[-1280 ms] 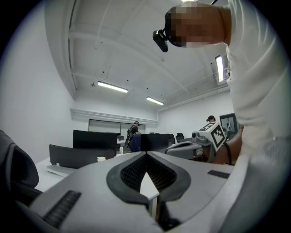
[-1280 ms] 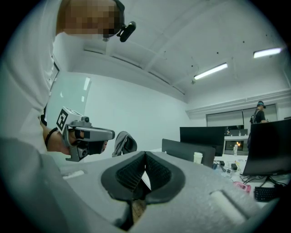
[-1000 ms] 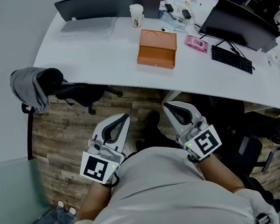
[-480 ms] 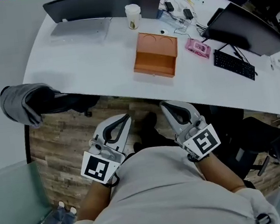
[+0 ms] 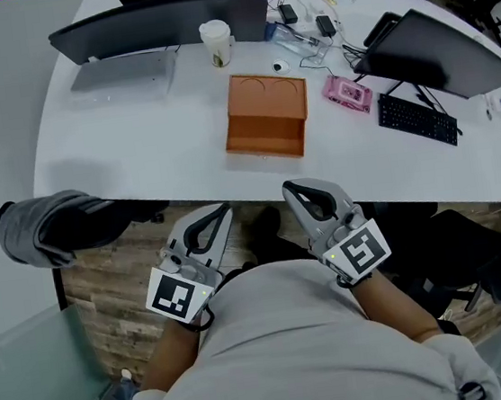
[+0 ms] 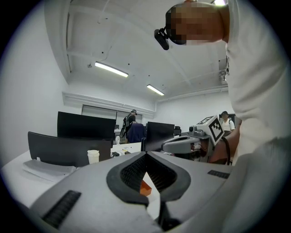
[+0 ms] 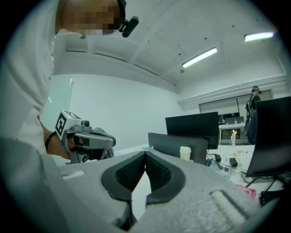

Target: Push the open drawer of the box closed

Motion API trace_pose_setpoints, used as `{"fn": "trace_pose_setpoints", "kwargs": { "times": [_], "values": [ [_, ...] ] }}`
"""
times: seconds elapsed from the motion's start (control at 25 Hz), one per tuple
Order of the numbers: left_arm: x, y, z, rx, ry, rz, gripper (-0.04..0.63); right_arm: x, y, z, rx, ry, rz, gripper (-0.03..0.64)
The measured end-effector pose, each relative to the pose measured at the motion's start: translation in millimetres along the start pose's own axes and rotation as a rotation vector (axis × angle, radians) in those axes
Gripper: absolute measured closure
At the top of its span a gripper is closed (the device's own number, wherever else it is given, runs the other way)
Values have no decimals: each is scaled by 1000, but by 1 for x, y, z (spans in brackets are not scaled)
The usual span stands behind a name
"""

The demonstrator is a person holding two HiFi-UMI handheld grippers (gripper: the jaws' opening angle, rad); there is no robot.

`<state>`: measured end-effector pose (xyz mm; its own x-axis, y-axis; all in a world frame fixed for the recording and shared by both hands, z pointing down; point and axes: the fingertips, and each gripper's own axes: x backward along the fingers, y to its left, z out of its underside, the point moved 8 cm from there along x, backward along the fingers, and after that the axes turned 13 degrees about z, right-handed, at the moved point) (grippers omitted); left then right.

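Observation:
An orange box [image 5: 266,116] sits mid-desk on the white desk [image 5: 127,155], its open drawer [image 5: 266,138] sticking out toward me. Both grippers hover in front of my torso, short of the desk's near edge and well apart from the box. The left gripper [image 5: 226,208] is shut with nothing in it, as is the right gripper [image 5: 289,187]. In the left gripper view the left gripper [image 6: 146,154] has its tips together, and a bit of the orange box [image 6: 145,187] shows through the hollow below them. The right gripper [image 7: 145,152] likewise has its tips touching.
A paper cup [image 5: 216,41], a curved monitor [image 5: 156,23] and cables stand behind the box. A pink object [image 5: 349,92], a keyboard [image 5: 416,118] and a second monitor [image 5: 435,43] lie to the right. A chair draped with a grey jacket [image 5: 50,228] stands at the left under the desk edge.
The desk and the box have slid nearer and lower in the head view as I moved toward them. Both grippers travelled along, staying shut, and now reach almost to the desk edge.

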<state>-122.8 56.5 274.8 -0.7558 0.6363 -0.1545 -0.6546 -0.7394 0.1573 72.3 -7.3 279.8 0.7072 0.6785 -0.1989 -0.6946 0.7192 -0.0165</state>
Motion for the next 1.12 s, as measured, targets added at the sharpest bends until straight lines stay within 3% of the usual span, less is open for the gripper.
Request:
{"fn": "trace_pose_setpoints", "kwargs": {
  "times": [0.44, 0.68, 1.12],
  "values": [
    [-60, 32, -12, -39, 49, 88, 597, -19, -53, 4, -47, -6, 73, 614],
    [-74, 57, -14, -57, 52, 142, 597, -36, -63, 18, -73, 40, 111, 612],
    [-87, 111, 4, -22, 98, 276, 597, -71, -62, 57, -175, 157, 250, 584]
  ]
}}
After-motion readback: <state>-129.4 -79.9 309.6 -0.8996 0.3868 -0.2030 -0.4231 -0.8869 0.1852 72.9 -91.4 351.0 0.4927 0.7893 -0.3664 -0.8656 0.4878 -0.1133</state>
